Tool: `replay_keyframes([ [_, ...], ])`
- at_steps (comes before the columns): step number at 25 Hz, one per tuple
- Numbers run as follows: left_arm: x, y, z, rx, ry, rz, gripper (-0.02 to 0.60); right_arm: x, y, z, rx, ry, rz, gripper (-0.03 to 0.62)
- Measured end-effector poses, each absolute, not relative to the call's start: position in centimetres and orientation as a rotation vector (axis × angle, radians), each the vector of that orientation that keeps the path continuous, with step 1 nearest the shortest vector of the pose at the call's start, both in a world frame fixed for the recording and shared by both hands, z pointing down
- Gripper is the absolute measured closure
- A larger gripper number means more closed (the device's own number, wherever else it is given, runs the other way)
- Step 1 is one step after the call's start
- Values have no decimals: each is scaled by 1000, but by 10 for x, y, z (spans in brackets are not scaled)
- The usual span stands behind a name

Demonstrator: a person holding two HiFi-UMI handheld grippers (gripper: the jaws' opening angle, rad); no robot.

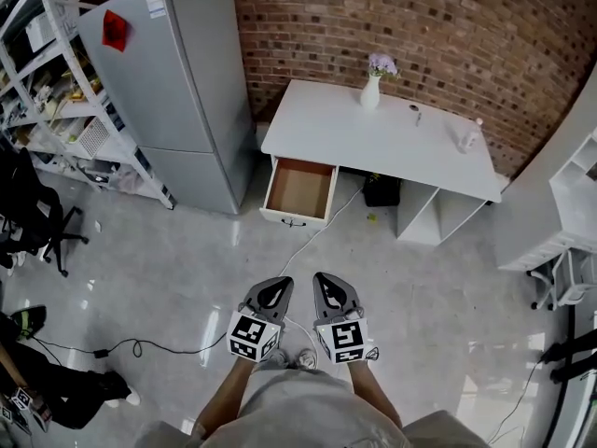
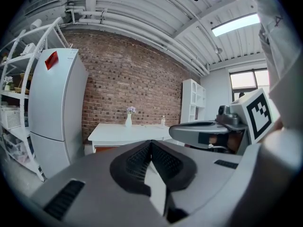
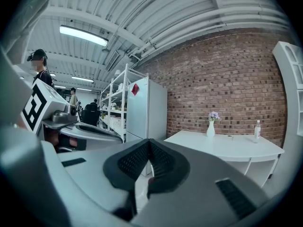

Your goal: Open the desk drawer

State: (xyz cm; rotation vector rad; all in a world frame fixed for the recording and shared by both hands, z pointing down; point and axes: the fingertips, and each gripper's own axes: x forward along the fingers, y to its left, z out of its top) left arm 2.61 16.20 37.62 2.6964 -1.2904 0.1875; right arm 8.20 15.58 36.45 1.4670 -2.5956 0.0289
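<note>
Red-brick back wall (image 1: 420,26) is noted, with glossy grey floor (image 1: 187,278) below. A tall silver two-door refrigerator (image 1: 177,82) is seen left of a white rectangular desk (image 1: 373,133). The white-fronted desk drawer (image 1: 300,189) is found under the desk's left end, pulled out, its brown wooden inside exposed. The left gripper (image 1: 275,287) and right gripper (image 1: 331,287) are held side by side near the person's body, well apart from the drawer; both jaw pairs are clenched on nothing. A small white vase of lilac flowers (image 1: 371,91) is set on the desktop by the wall.
</note>
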Motion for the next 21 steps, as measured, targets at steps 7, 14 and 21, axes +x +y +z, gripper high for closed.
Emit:
replay_keyframes([
  [7, 14, 162, 369, 2691, -1310, 176, 571, 73, 160, 364, 1461, -2590, 50, 577],
  [14, 18, 168, 371, 2700, -1293, 177, 570, 77, 167, 369, 1470, -2576, 59, 577],
  [21, 20, 170, 371, 2707, -1290, 170, 571, 76, 169, 369, 1467, -2575, 43, 577],
])
